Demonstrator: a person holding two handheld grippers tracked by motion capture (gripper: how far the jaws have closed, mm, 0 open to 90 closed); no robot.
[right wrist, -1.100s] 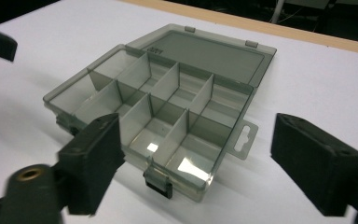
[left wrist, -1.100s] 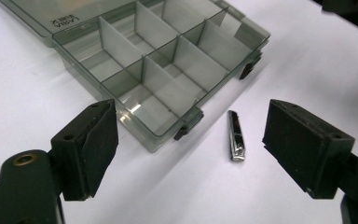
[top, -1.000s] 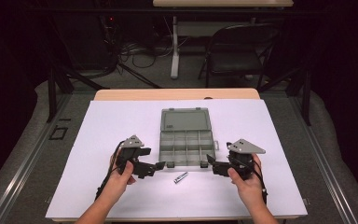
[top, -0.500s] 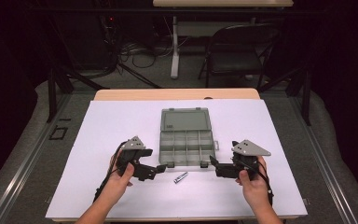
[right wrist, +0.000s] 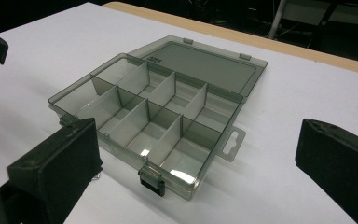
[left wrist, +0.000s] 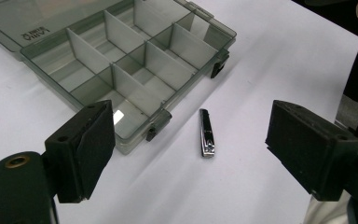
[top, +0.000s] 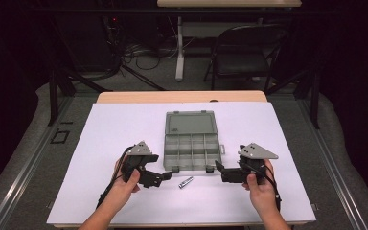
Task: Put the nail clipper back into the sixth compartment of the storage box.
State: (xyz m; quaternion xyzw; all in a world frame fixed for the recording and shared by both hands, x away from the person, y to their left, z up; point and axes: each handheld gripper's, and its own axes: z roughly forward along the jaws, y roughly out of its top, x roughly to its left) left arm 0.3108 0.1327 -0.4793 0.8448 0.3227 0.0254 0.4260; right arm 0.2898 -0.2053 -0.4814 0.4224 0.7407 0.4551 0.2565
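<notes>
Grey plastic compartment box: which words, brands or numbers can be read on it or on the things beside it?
Open lid of the grey translucent plastic compartment box: a small embossed mark with a logo, too small and blurred to read.
Small silver metal nail clipper: no readable text.
White table cover: no text.

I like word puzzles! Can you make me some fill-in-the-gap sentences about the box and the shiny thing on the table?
1. The lid of the grey box lies ____ flat behind it.
2. The compartments of the box hold ____.
3. The shiny nail clipper lies on the white ____, outside the box.
4. Both the left tool and the right tool have jaws standing ____, holding nothing.

Missing words: open; nothing; table; open
</notes>
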